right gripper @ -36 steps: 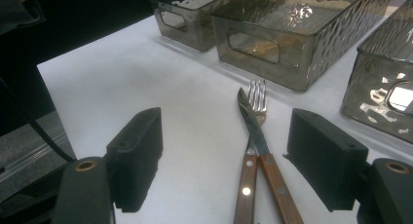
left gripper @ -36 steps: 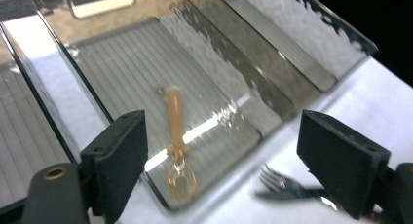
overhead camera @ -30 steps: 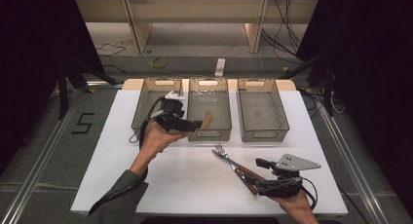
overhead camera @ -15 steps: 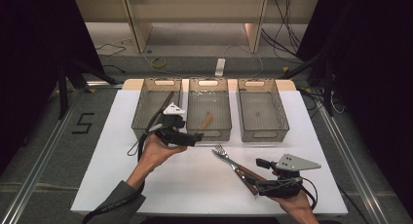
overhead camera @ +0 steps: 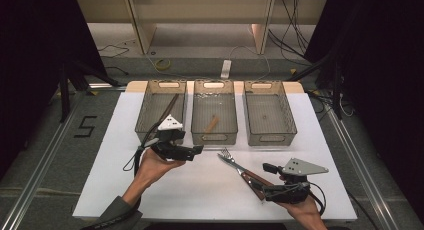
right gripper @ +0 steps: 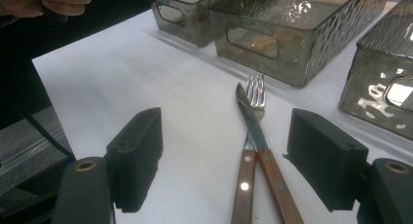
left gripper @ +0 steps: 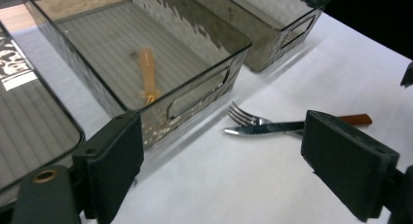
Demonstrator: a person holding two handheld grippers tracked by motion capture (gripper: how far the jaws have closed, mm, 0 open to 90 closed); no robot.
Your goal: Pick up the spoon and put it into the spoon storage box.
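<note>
On the white-covered table (overhead camera: 200,190), a silver fork with a wooden handle (overhead camera: 231,158) and a steel knife with a riveted wooden handle (overhead camera: 250,176) are laid touching, the blade crossed over the fork's neck; both are seen at about 5 o'clock from the table's middle in the high view. In the right gripper view the fork (right gripper: 255,95) and the knife (right gripper: 253,131) are seen between the spread jaws, with their handles run down toward 6 o'clock. The right gripper (overhead camera: 260,177) is held released at the handle ends; nothing is pressed by its pads. The left gripper (overhead camera: 196,151) is held at 9 o'clock from the fork, just in front of the bins, and its jaws are seen wide apart and empty in the left gripper view, where the fork (left gripper: 246,117) and knife (left gripper: 265,128) are shown at 3 o'clock of the frame's middle.

Three smoky translucent plastic bins are lined up at 12 o'clock on the table. A dark slender utensil (overhead camera: 167,107) is held in the left bin (overhead camera: 142,110), and a small light wooden piece (overhead camera: 212,123) is laid in the middle bin (overhead camera: 196,105). What is held in the right bin (overhead camera: 286,110) cannot be told.
</note>
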